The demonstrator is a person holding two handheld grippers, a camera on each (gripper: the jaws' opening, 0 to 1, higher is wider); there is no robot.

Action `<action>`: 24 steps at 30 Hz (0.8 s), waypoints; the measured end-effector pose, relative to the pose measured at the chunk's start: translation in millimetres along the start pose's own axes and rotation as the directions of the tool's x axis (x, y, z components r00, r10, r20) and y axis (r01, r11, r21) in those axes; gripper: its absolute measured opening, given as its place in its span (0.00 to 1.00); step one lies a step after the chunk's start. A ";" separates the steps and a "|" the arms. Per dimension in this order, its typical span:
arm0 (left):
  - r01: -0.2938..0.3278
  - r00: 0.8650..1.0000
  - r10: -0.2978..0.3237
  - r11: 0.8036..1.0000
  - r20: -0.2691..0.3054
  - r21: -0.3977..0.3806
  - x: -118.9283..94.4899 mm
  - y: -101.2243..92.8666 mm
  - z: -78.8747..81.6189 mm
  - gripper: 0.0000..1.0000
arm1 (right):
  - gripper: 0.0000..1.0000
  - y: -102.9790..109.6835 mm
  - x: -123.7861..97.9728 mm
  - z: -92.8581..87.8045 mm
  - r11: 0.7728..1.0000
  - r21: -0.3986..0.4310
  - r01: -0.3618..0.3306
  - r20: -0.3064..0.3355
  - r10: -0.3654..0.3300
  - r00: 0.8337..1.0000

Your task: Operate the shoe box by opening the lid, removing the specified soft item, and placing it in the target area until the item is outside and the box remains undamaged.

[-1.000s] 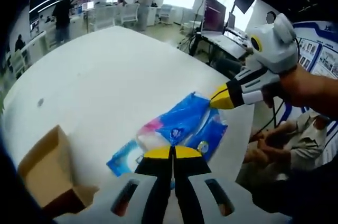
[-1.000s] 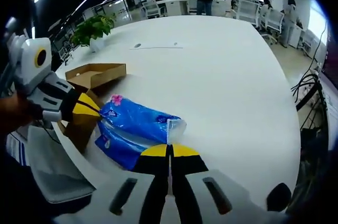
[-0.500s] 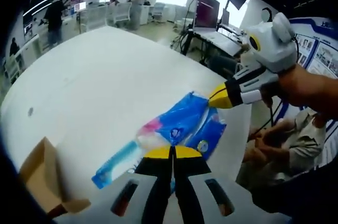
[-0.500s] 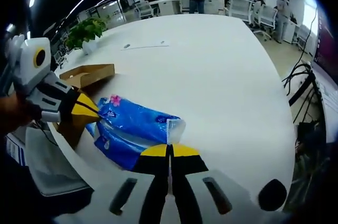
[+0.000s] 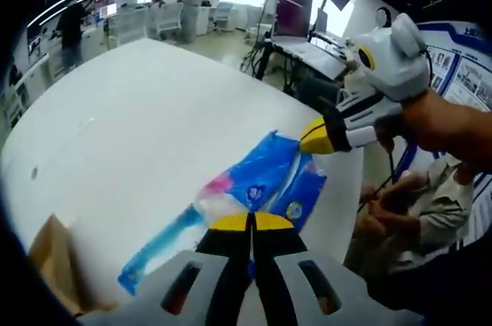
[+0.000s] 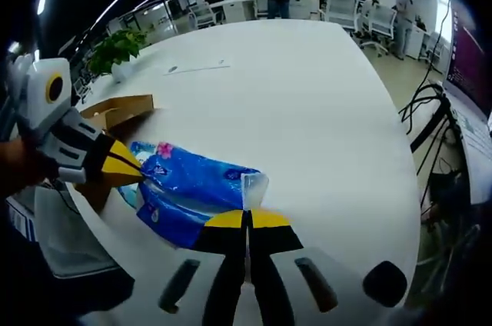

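While both hand-held grippers pinch it, tissue pack (image 6: 196, 187) lies outside shoe box (image 6: 115, 111).

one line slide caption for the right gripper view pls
Both grippers, right and left, pinch a blue plastic tissue pack above the white table.

No text can be read: the blue pack (image 5: 265, 180) carries a small round printed emblem and a pink flower mark, both too blurred to make out, and the wall posters (image 5: 461, 80) show only illegible print
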State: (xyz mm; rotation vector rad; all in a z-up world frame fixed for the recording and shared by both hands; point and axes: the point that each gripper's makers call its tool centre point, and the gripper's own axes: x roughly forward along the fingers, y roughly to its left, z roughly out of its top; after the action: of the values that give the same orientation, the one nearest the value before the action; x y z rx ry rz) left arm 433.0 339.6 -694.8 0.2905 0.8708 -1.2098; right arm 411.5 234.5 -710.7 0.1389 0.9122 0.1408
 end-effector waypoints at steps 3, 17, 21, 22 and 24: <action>0.007 1.000 -0.007 1.000 0.000 0.002 5.8 -2.0 4.1 0.00 | 0.00 -6.5 -0.3 -0.3 1.000 0.005 0.005 0.001 -0.005 1.000; 0.037 0.999 -0.037 0.999 -0.016 0.018 28.2 -11.6 14.3 0.00 | 0.00 -33.5 -1.1 -3.0 0.999 0.020 0.028 -0.004 -0.028 1.000; 0.045 0.999 -0.045 0.999 -0.017 0.018 33.1 -13.8 16.0 0.00 | 0.00 -39.3 -0.9 -2.9 0.999 0.021 0.031 -0.006 -0.031 0.999; 0.047 0.999 -0.047 0.999 -0.018 0.016 34.3 -14.1 16.3 0.00 | 0.00 -40.3 -0.5 -3.0 0.999 0.020 0.032 -0.007 -0.032 0.999; 0.048 0.999 -0.048 0.999 -0.019 0.015 37.5 -13.7 16.7 0.00 | 0.00 -42.7 0.0 -2.9 0.999 0.020 0.034 -0.008 -0.033 0.999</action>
State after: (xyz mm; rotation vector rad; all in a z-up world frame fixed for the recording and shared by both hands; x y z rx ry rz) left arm 431.1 298.2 -707.4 0.2948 0.8892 -1.2603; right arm 411.9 192.8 -720.1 0.1416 0.9231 0.1013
